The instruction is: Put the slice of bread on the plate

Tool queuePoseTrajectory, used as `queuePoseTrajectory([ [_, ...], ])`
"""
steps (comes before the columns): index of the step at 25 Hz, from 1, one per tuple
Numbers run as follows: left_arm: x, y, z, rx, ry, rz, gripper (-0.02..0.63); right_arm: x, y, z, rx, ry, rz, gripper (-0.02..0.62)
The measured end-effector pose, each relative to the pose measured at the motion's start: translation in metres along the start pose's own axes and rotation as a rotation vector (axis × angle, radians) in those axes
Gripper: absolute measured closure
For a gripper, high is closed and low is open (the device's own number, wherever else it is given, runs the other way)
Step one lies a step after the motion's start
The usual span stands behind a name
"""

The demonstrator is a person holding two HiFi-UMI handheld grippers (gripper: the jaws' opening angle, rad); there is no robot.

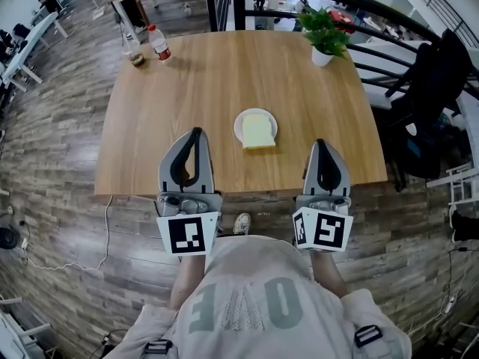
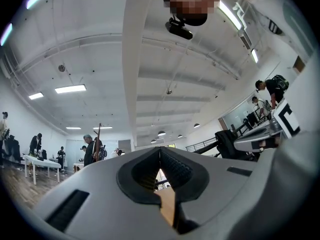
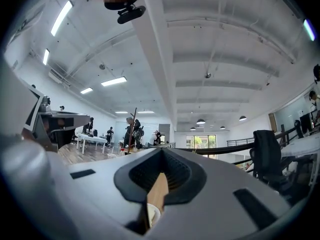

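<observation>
The slice of bread [image 1: 258, 132] lies on the white plate [image 1: 240, 123] at the centre of the wooden table [image 1: 187, 88]. The left gripper [image 1: 197, 132] and the right gripper [image 1: 320, 143] are both clenched and empty, positioned at the table's near edge on either side of the plate.

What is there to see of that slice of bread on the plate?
The slice of bread is pale yellow, roughly square and looks whole. It lies flat on a small white plate near the middle of the wooden table. Its near edge reaches the plate's rim. Only the plate touches it.
</observation>
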State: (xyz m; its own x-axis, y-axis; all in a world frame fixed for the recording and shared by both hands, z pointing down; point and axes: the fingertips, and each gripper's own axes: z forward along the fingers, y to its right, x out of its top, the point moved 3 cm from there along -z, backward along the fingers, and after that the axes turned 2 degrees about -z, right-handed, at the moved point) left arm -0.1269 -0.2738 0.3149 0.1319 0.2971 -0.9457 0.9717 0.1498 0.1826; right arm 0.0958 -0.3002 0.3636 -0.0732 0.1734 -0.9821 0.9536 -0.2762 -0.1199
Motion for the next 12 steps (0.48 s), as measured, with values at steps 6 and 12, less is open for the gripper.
queuePoseTrajectory([
  [6,0.003,0.005,0.001,-0.001,-0.002,0.036,0.597,0.003,-0.001,0.001,0.022,-0.008,-0.030,0.578],
  [12,-0.007,0.015,-0.003,-0.025,-0.050,0.097,0.597,0.001,-0.006,-0.001,0.069,-0.006,-0.052,0.578],
])
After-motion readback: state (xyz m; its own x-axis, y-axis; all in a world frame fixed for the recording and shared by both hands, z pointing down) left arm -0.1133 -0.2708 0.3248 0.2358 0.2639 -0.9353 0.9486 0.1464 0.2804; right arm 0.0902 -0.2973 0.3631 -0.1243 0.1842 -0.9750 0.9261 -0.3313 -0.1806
